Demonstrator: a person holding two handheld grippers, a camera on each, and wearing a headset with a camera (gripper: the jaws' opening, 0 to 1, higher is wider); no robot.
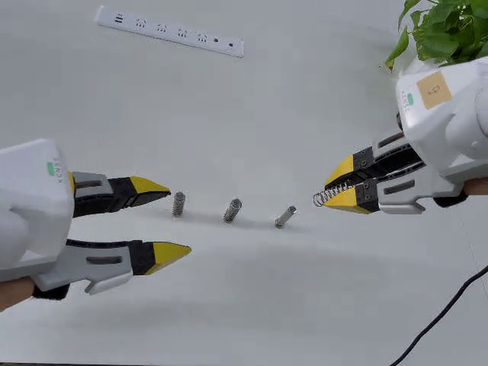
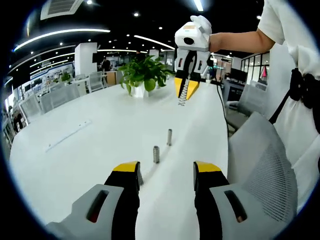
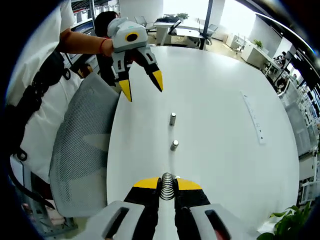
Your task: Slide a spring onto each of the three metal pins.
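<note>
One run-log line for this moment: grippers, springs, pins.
right gripper: shut on spring | left gripper: open, empty | left pin, middle pin: spring on | right pin: bare

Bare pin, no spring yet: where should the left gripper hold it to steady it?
Probably low on the shaft of the bare pin, from the side, with the open left gripper: it stands upright, and its top must stay free for the spring.

The spring [image 1: 320,199] is half hidden inside the right gripper [image 1: 328,194]; the plant [image 1: 442,27] is cropped.
</note>
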